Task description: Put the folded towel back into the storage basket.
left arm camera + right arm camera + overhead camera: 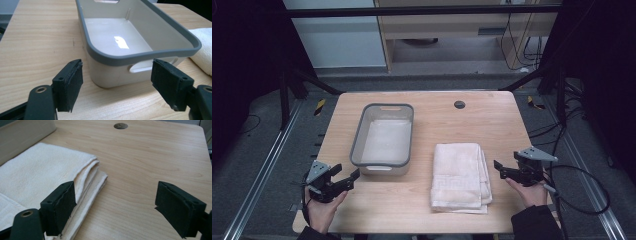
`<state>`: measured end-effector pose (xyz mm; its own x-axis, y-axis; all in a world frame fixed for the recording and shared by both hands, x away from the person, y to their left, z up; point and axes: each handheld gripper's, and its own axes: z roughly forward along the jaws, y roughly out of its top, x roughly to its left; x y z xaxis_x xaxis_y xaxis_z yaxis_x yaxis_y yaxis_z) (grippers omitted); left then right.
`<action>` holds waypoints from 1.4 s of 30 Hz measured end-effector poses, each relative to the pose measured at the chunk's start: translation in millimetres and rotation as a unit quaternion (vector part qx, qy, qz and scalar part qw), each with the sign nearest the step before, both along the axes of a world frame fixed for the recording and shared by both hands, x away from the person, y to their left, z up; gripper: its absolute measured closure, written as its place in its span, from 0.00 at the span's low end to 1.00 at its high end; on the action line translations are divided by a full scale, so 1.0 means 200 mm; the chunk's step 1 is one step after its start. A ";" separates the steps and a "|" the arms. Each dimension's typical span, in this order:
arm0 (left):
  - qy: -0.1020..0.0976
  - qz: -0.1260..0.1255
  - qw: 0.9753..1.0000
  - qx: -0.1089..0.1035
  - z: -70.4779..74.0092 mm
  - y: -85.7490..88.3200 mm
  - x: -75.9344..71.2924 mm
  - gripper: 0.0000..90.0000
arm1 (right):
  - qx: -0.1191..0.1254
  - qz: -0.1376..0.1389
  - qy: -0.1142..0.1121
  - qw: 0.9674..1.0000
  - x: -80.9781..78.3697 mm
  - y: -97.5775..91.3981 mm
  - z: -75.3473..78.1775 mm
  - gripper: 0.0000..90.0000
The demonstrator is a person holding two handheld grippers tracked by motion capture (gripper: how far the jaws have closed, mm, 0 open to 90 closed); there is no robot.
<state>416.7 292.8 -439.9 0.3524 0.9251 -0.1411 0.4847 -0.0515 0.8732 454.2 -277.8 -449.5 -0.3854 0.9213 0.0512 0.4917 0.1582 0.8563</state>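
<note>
A white bin with a grey rim (383, 162) stands empty left of the table's middle; its near end and handle slot (140, 67) are close in the left gripper view. A folded cream towel (460, 175) lies flat to the bin's right, its layered edge (92, 170) seen in the right gripper view. My left gripper (348, 179) is held open near the table's front left corner, just short of the bin's near corner, jaws wide and empty (117, 85). My right gripper (499, 168) is open at the towel's right edge, empty (115, 207), its left jaw beside the towel's edge.
A round dark grommet hole (459, 104) sits near the table's far edge (120, 125). Bare wood lies right of the towel and in front of the bin. Cables (582, 200) trail off the table's right side; metal frame rails run along both sides.
</note>
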 end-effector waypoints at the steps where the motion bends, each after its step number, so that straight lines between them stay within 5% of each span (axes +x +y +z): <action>1: -0.001 0.000 1.000 -0.002 0.01 0.00 0.00 0.28 | -0.001 0.001 -0.003 1.000 0.01 0.00 0.01 0.19; 20: -0.029 -0.020 0.999 -0.018 0.14 -0.06 0.04 0.35 | 0.016 0.015 -0.006 1.000 0.07 0.06 0.12 0.20; 42: -0.035 -0.056 0.998 -0.019 0.21 -0.28 0.09 0.36 | 0.022 0.015 -0.018 0.999 0.15 0.11 0.18 0.23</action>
